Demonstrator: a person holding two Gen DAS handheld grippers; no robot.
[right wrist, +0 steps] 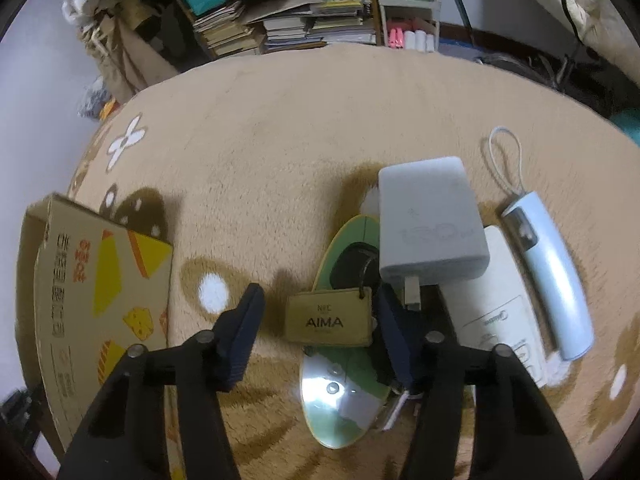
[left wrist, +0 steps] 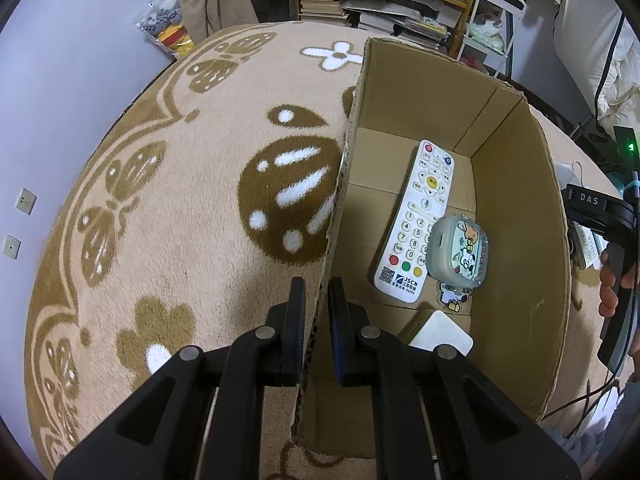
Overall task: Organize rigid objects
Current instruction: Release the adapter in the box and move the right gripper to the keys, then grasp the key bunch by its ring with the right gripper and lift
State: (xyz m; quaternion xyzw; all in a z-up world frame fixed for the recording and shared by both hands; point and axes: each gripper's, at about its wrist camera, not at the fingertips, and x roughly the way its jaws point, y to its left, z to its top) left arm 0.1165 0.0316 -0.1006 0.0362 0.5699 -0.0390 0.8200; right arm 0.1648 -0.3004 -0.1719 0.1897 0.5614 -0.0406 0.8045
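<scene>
In the left wrist view my left gripper [left wrist: 316, 296] is shut on the left wall of an open cardboard box [left wrist: 348, 148], one finger outside and one inside. The box holds a white remote [left wrist: 420, 220], a cartoon-printed case [left wrist: 460, 254] and a white flat item [left wrist: 440, 336]. In the right wrist view my right gripper [right wrist: 320, 312] is open over a tan AIMA key tag [right wrist: 328, 320] lying on a green oval mirror [right wrist: 340, 400]. A grey charger [right wrist: 428, 216], a white remote [right wrist: 504, 312] and a white curved device [right wrist: 552, 276] lie to the right. The box [right wrist: 100, 292] stands at the left.
Everything sits on a beige patterned rug [left wrist: 180, 200]. Shelves of books and papers [right wrist: 300, 12] stand beyond the rug. The other gripper and hand [left wrist: 612, 264] show at the right edge of the left wrist view. Cables run at the right.
</scene>
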